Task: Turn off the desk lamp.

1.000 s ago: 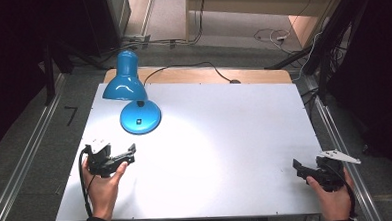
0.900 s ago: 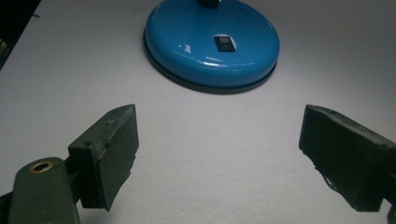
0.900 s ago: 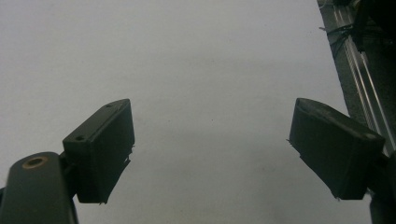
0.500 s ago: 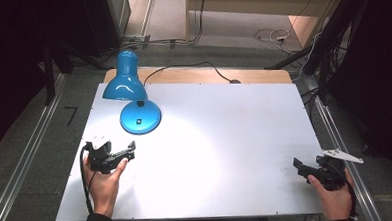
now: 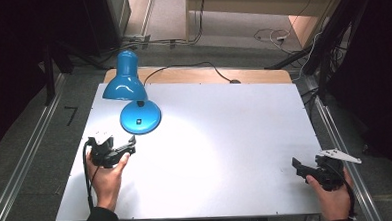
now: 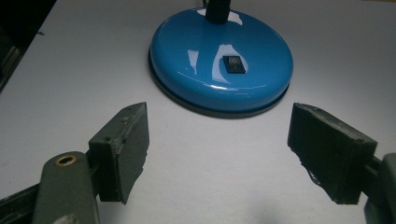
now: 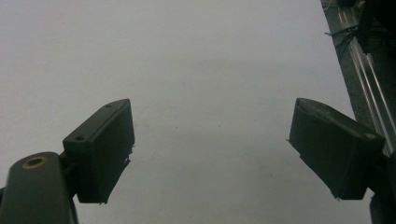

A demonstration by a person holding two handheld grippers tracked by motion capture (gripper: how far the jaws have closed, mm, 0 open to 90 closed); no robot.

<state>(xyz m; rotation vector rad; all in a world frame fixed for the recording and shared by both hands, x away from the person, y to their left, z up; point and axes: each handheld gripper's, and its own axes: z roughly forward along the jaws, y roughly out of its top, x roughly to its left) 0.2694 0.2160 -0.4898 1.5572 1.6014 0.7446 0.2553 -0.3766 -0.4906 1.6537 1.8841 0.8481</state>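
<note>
1. On the far-left part of the flat white rectangular worktop (image 5: 225,139) stood a glossy blue metal desk lamp (image 5: 128,86), its round domed base (image 5: 141,118) resting on the white surface and its bell-shaped shade hanging just behind and above that base.
2. Light from the lamp fell as a bright patch on the worktop to the right of the base.
3. A small black rocker switch (image 6: 233,64) sat on top of the base, seen clearly in the left gripper view, with the foot of the black stem just behind it.
4. A black cable (image 5: 192,68) ran from behind the lamp across a strip of bare wood at the worktop's far edge.
5. The left hand-held gripper (image 5: 130,146) was held in the person's left hand (image 5: 107,177) just in front of the lamp base, pointing toward it but apart from it; its jaws stood wide apart with nothing between them.
6. The right hand-held gripper (image 5: 297,165) was held in the right hand (image 5: 333,197) at the near-right corner of the worktop, well apart from the lamp, carrying a grey three-cornered plate on top.
7. Its jaws also stood wide apart and held nothing, with bare white surface between them in the right gripper view.
</note>
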